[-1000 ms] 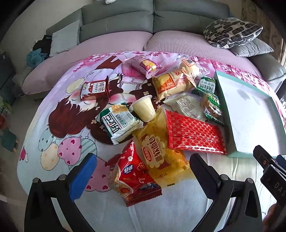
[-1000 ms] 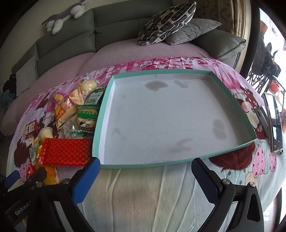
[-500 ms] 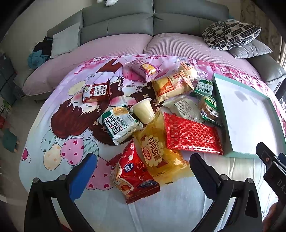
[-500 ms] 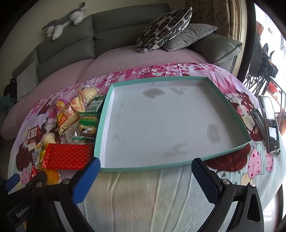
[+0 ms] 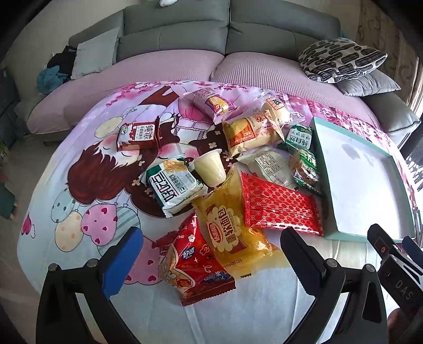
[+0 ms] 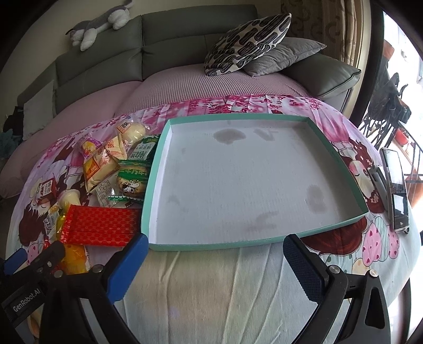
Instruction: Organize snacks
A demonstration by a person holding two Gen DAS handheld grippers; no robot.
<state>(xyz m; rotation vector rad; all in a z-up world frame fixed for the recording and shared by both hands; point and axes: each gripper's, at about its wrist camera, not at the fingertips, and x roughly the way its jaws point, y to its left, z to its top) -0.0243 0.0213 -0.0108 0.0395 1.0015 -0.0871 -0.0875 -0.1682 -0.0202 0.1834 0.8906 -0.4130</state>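
A heap of snack packets lies on a cartoon-print cloth (image 5: 79,185). Nearest my left gripper (image 5: 211,246) are a red packet (image 5: 195,262) and a yellow bread bag (image 5: 232,232); the gripper hangs open just above them, holding nothing. Behind them lie a red patterned pack (image 5: 280,206), a green-and-white packet (image 5: 174,188), a jelly cup (image 5: 210,169) and several more packets. A shallow teal-rimmed white tray (image 6: 156,174), nothing in it, lies right of the heap. My right gripper (image 6: 214,251) is open over the tray's near edge.
A phone (image 6: 396,190) lies on the cloth right of the tray. A grey sofa (image 5: 185,39) with a patterned pillow (image 6: 248,42) stands behind. A plush toy (image 6: 100,23) rests on the sofa back. The cloth's front edge drops away below both grippers.
Both grippers have drawn back and up slightly, so the snacks and tray look smaller and further off. Nothing on the cloth has moved.
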